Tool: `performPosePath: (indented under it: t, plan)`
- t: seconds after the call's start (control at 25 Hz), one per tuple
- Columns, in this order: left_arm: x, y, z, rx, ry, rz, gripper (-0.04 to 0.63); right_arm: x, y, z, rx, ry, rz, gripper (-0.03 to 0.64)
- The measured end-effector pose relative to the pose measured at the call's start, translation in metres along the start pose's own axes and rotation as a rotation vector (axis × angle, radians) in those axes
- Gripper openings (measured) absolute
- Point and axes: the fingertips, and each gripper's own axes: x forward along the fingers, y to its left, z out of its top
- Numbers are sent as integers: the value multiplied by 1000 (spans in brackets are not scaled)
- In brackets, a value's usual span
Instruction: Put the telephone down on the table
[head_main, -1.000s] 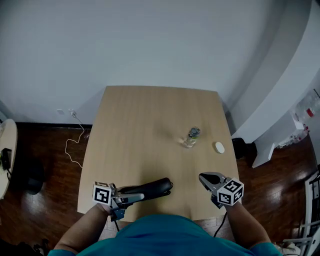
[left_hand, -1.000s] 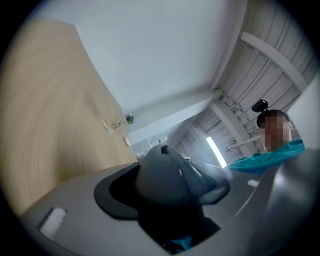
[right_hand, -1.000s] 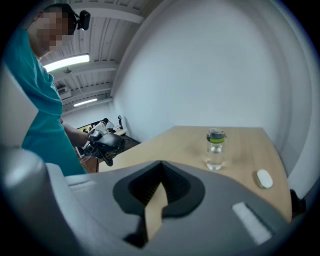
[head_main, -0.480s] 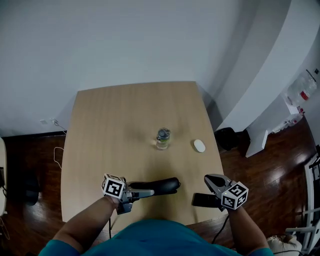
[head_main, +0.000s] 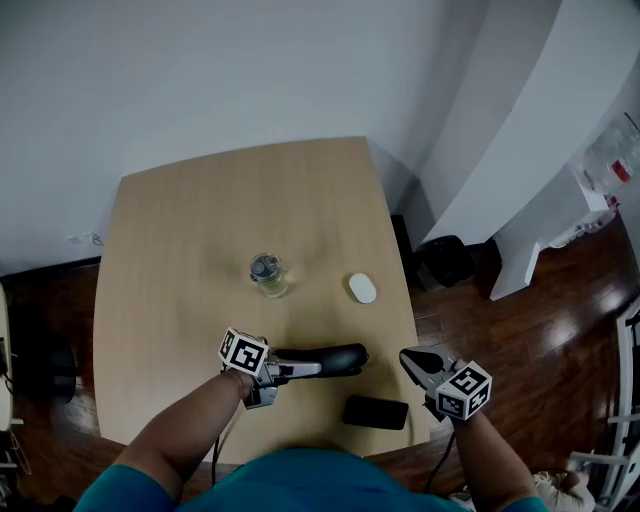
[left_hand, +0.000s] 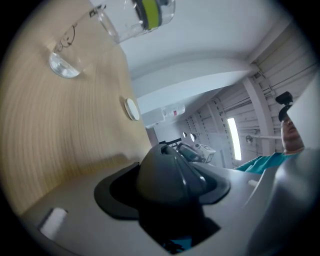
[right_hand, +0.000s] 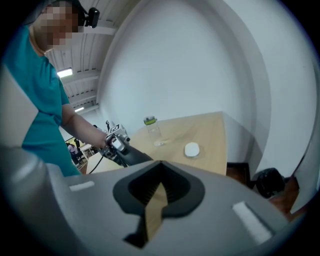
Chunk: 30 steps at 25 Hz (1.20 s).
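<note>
My left gripper (head_main: 298, 368) is shut on a black telephone handset (head_main: 335, 358), which sticks out to the right, about level and low over the wooden table (head_main: 200, 220). In the left gripper view the dark handset (left_hand: 172, 180) fills the space between the jaws. I cannot tell whether it touches the table. My right gripper (head_main: 413, 358) hovers at the table's right front corner, jaws together with nothing in them. The right gripper view shows the left gripper (right_hand: 116, 141) and the handset (right_hand: 134, 156) beyond my right gripper (right_hand: 156, 200).
A flat black rectangular object (head_main: 375, 412) lies near the front edge between the grippers. A clear bottle with a green cap (head_main: 267, 274) stands mid-table, a white round object (head_main: 362, 288) to its right. A white curved wall (head_main: 520, 150) and dark wood floor lie right of the table.
Both grippers have moved further in over the table, the left one carrying the handset to the right. The flat black object has come into view by the front edge.
</note>
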Motion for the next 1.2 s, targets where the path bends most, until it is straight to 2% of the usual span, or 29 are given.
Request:
performPosePath:
  t: [0.32, 0.6, 0.8, 1.0, 1.2]
  plan:
    - [23, 36, 7, -25, 79, 70, 308, -10, -17, -7, 16, -14, 6, 3]
    - [24, 44, 17, -75, 46, 96, 313, -11, -19, -11, 23, -14, 22, 3]
    - [20, 57, 12, -128, 71, 177, 336, -7, -14, -6, 8, -21, 38, 3]
    - [15, 61, 17, -186, 50, 235, 349, -7, -12, -4, 0, -19, 45, 3]
    - [9, 66, 25, -186, 58, 339, 373, -8, -9, -2, 0, -21, 46, 3]
